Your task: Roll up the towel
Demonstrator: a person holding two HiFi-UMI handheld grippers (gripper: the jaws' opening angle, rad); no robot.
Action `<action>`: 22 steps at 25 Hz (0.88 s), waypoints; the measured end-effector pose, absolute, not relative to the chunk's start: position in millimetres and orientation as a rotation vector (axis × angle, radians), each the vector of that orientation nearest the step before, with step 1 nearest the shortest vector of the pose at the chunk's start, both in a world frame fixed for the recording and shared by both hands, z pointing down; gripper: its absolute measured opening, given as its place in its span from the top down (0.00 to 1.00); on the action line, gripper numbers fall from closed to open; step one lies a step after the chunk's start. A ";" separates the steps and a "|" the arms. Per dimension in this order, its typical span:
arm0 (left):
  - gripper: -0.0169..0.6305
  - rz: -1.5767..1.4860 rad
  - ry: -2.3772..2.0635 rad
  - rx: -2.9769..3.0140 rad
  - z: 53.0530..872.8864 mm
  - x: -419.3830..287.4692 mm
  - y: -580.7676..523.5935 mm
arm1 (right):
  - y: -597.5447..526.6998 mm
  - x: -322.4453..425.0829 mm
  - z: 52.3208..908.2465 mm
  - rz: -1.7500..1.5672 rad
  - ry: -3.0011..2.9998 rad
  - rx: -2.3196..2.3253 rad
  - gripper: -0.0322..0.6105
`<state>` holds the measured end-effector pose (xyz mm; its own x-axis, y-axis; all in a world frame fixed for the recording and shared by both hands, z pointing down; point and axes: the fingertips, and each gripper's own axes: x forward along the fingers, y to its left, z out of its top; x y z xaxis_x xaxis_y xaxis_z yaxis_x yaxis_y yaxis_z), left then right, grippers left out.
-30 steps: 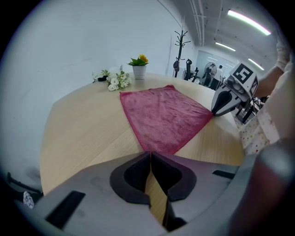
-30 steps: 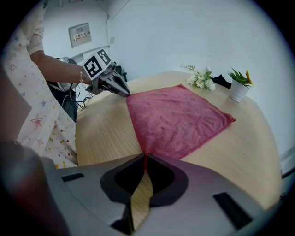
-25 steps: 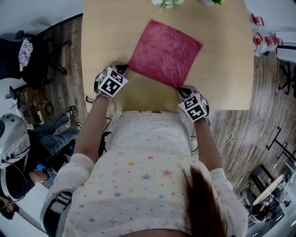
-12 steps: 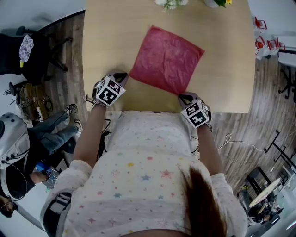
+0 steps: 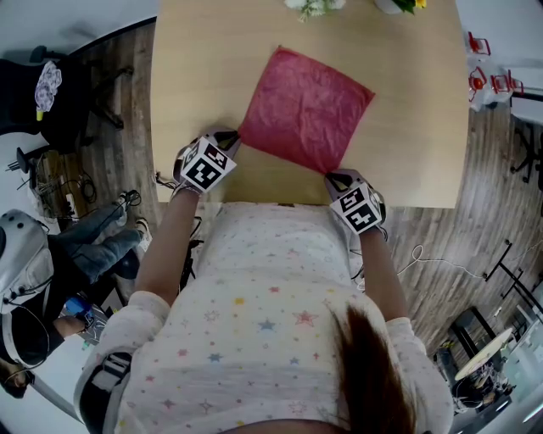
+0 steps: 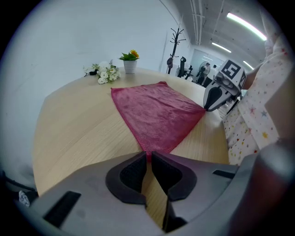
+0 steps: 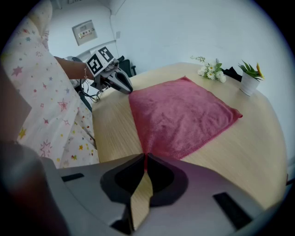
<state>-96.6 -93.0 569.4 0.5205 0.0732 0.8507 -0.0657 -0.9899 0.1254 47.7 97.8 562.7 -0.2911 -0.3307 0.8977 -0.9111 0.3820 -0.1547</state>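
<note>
A red towel (image 5: 305, 108) lies flat and spread out on the pale wooden table (image 5: 187, 68), turned like a diamond. My left gripper (image 5: 231, 138) is shut on the towel's near left corner; in the left gripper view the corner (image 6: 148, 148) is pinched between the jaw tips of that gripper (image 6: 148, 156). My right gripper (image 5: 336, 178) is shut on the near right corner, and the right gripper view shows red cloth (image 7: 179, 115) running into its closed jaws (image 7: 145, 157). Each gripper sees the other across the towel: right gripper (image 6: 220, 91), left gripper (image 7: 113, 76).
A bunch of white flowers (image 5: 310, 7) and a small potted plant (image 5: 399, 4) stand at the table's far edge, beyond the towel. The table's near edge runs just behind both grippers, against the person's body.
The left gripper has shifted a little to the right with its towel corner. The right gripper and the rest of the towel look unchanged.
</note>
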 end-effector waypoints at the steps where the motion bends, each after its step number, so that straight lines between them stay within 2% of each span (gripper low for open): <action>1: 0.95 1.489 0.000 2.617 571.0 -96.6 -92.5 | 98.7 48.1 563.1 0.889 -1.815 1.081 0.92; 15: 0.95 1.522 -0.021 2.556 555.4 -92.1 -107.1 | 92.4 49.4 545.0 1.060 -1.894 1.101 0.92; 22: 0.95 1.507 -0.009 2.546 545.0 -66.0 -121.9 | 80.6 68.0 540.7 1.102 -1.901 1.129 0.91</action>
<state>-66.0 -121.9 545.0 0.4856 0.0874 0.8698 -0.0976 -0.9833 0.1533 68.0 80.6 540.7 -0.4108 -0.3496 0.8420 -0.9044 0.2728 -0.3280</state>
